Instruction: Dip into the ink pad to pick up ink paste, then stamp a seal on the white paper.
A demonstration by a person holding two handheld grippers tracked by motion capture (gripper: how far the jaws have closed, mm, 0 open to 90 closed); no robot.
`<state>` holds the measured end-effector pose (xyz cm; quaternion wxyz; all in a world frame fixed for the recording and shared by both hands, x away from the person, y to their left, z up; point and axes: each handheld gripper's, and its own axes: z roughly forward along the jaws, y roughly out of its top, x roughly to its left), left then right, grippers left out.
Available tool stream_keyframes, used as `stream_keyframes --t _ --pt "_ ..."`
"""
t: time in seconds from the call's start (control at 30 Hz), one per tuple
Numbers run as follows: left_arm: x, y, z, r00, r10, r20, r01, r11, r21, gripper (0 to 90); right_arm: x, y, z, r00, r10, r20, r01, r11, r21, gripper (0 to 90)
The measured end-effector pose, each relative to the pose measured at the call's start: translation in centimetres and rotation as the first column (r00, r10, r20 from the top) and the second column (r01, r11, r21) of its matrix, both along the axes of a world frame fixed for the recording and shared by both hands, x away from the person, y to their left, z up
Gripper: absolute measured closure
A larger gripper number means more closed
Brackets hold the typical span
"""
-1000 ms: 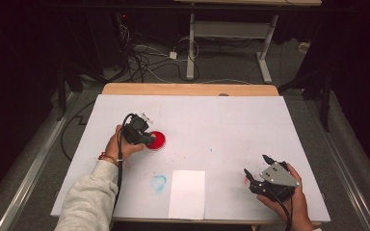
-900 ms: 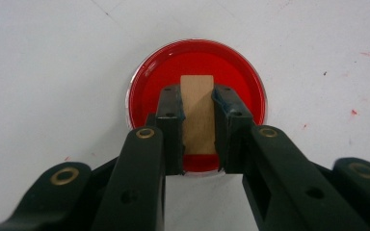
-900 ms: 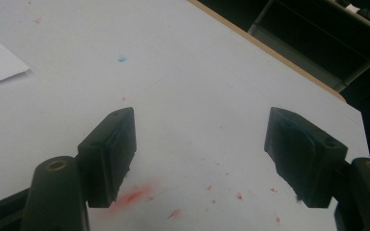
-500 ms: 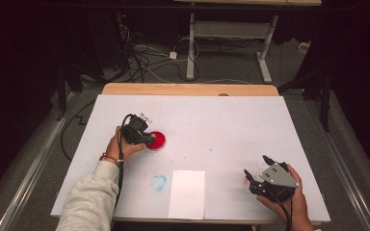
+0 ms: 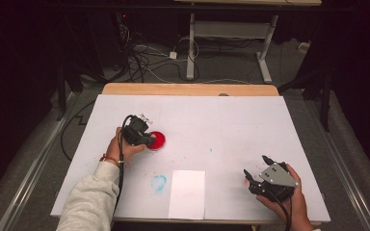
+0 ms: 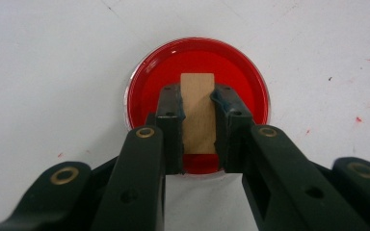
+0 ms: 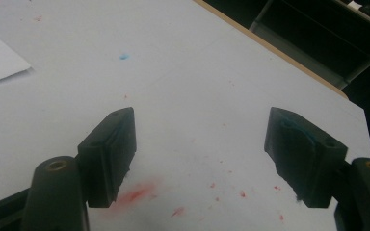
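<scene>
left gripper [image 6: 197, 103]: black jaws, brass-ringed pivots, small screw holes
right gripper [image 7: 200, 159]: black, bluish-smeared pads, grey three-cornered plate
cable [image 5: 121, 166]: black, trailing from left gripper
left sleeve [image 5: 87, 202]: light grey
left wrist: red band [image 5: 110, 159]

Nothing here can be read: no lettering, label, brand, number or sign on anything in view. The white sheet of paper [image 5: 187, 193] on the desk [image 5: 231, 125] looks blank, the grey plate [image 5: 278, 174] on the right gripper [image 5: 256, 172] carries no marking I can make out, and the small tan piece [image 6: 198, 113] over the red dish [image 6: 197, 65] is plain (paint smears aside).
</scene>
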<state>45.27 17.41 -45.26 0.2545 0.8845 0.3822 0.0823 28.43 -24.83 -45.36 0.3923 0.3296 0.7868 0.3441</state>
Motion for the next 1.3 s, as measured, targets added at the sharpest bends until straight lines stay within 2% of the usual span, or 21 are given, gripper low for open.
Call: stream_keyframes --t 0.37,0.47,0.7,0.8,0.97,1.2,1.3 --pt "-0.3 -0.26 -0.06 0.9998 0.002 0.02 -0.002 0.9997 0.023 73.6 0.1 0.02 0.04 1.0 -0.002 -0.001 0.002 1.0 0.008 27.3" --pt "-0.3 -0.05 -0.19 0.9998 0.006 0.019 -0.006 1.0 0.003 73.5 0.43 0.11 -0.05 1.0 -0.004 -0.006 0.004 1.0 0.01 27.3" --pt "-0.23 0.05 -0.22 0.9999 0.004 0.016 -0.004 1.0 -0.004 73.5 0.64 0.2 -0.31 0.9998 0.0 -0.018 0.0 1.0 0.005 27.4" --pt "-0.36 0.07 -0.29 0.9996 0.009 0.027 -0.009 0.9999 -0.012 73.4 0.58 0.12 -0.21 0.9999 0.002 -0.011 -0.001 1.0 0.003 27.4" --pt "-0.58 -0.07 -0.24 0.9991 0.011 0.041 -0.011 0.9999 0.003 73.4 0.55 0.21 -0.16 0.9999 0.003 -0.012 -0.003 1.0 0.006 27.4" --pt "-0.79 0.24 -0.16 0.9985 0.034 0.043 -0.032 0.999 -0.03 73.5 0.83 0.49 -0.12 0.9999 0.007 -0.012 -0.007 1.0 0.009 27.4" --pt "-0.86 0.49 0.15 0.9975 0.042 0.058 -0.04 0.9986 -0.036 73.4 0.89 0.49 -0.14 0.9999 0.012 -0.011 -0.012 1.0 0.004 27.4"
